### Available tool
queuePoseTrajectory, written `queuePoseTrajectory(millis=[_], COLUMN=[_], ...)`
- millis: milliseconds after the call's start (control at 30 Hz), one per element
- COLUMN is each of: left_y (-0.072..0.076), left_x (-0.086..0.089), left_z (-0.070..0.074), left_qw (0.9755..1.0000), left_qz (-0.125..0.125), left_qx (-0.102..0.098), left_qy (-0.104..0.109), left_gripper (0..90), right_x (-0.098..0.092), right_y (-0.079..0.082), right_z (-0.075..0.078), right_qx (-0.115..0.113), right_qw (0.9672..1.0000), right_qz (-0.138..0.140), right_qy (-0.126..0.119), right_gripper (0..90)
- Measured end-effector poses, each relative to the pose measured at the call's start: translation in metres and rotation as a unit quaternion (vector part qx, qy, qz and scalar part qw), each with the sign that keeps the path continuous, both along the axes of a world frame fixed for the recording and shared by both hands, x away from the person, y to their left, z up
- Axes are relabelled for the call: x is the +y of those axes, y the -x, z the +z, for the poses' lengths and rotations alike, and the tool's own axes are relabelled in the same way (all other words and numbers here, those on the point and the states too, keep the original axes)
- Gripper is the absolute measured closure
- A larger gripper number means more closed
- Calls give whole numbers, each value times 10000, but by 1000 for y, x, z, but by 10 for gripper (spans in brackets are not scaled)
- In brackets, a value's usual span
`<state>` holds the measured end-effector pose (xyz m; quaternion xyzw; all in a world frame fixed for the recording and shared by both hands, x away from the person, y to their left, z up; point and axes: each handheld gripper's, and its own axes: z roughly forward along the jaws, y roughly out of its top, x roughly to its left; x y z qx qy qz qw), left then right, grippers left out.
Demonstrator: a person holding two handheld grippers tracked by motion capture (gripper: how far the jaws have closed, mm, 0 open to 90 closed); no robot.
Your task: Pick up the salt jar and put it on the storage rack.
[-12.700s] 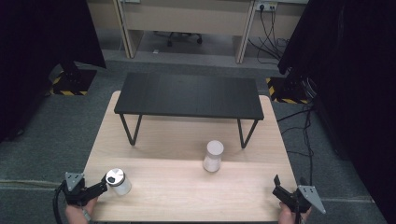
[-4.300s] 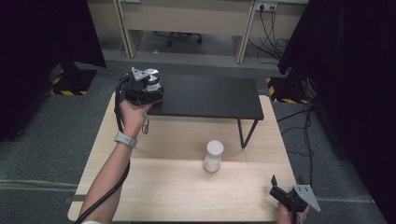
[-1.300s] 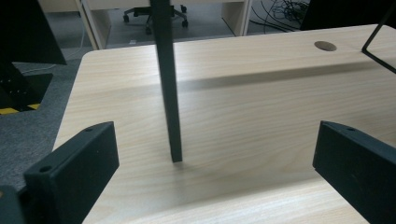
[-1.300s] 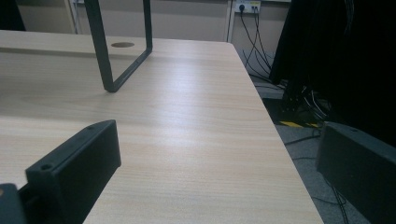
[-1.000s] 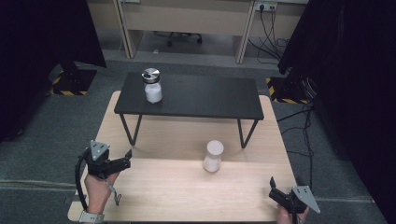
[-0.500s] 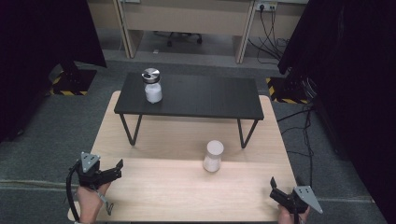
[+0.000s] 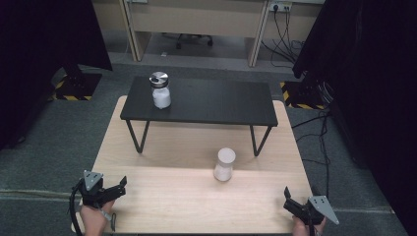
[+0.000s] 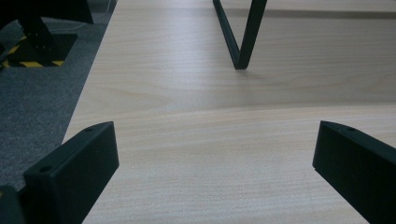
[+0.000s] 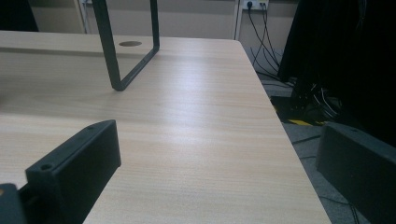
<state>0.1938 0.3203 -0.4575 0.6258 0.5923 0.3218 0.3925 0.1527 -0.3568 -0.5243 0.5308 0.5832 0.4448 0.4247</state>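
A jar with a silver lid (image 7: 160, 90) stands at the left end of the black raised shelf (image 7: 216, 103). A second jar with a white lid (image 7: 224, 165) stands on the wooden table (image 7: 187, 196) below the shelf's front edge. My left gripper (image 7: 119, 185) hovers open over the table's front left corner, and in its own view the left gripper (image 8: 212, 163) has only bare wood between its jaws. My right gripper (image 7: 287, 199) is open at the front right corner, and the right gripper view (image 9: 219, 161) likewise has nothing between the jaws.
The shelf's black metal legs (image 8: 240, 35) (image 9: 122, 44) stand on the table ahead of each gripper. Grey carpet surrounds the table. Black curtains hang at both sides and cables (image 7: 322, 132) lie on the floor to the right.
The left hand carried the silver-lidded jar from the front left corner up onto the shelf, let it go, and drew back to that corner. The right gripper has stayed put.
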Motion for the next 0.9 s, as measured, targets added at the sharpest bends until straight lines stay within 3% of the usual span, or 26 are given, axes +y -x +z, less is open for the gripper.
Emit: queuePoseTrajectory(millis=[200, 467, 900], left_y=[-2, 0, -1], left_x=[2, 4, 4], left_z=[-8, -18, -22], left_qw=[9999, 9999, 9999], left_qz=[28, 65, 99], left_qx=[95, 52, 97], left_qy=[70, 65, 59], left_gripper=[0, 0, 0], right_x=[0, 1, 2], right_y=[0, 0, 0], right_z=[1, 1, 0], right_qx=[20, 24, 21], right_qw=[10000, 10000, 9999], right_qz=[12, 11, 32], right_qy=[22, 37, 98], right_gripper=[3, 3, 3])
